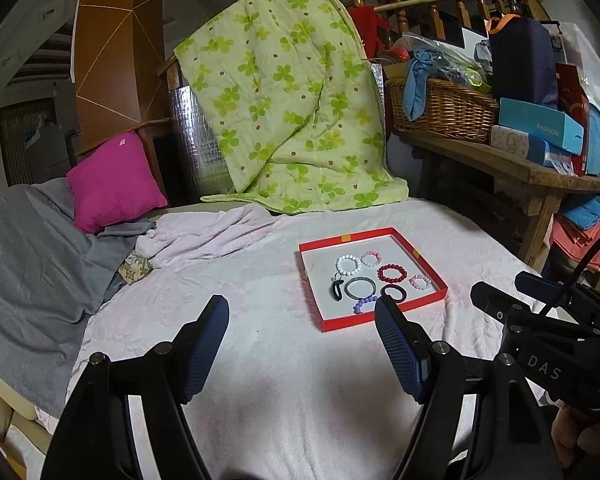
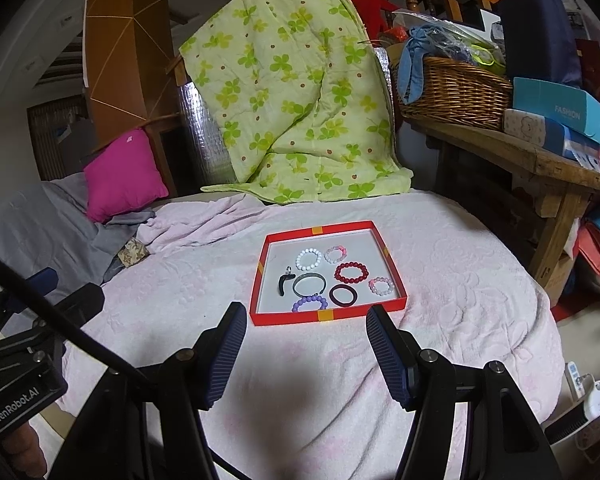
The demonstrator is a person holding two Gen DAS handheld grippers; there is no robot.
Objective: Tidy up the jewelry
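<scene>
A shallow red tray (image 1: 431, 267) (image 2: 395, 280) lies on the pale pink blanket. In it lie several bracelets: a white bead one (image 2: 309, 259), a dark red bead one (image 2: 351, 272), a pink-white one (image 2: 381, 286), a purple bead one (image 2: 310, 303), a dark ring (image 2: 343, 295), a grey bangle (image 2: 309, 285) and a black hook-shaped piece (image 2: 283, 283). My left gripper (image 1: 302, 308) is open and empty, hovering in front of the tray's left side. My right gripper (image 2: 306, 316) is open and empty, just in front of the tray's near edge.
A green clover quilt (image 2: 296, 92) hangs over the headboard behind the tray. A magenta pillow (image 2: 124, 174) and grey blanket (image 1: 32, 248) lie at the left. A wooden bench (image 2: 540, 160) with a wicker basket (image 2: 456, 92) and boxes stands at the right.
</scene>
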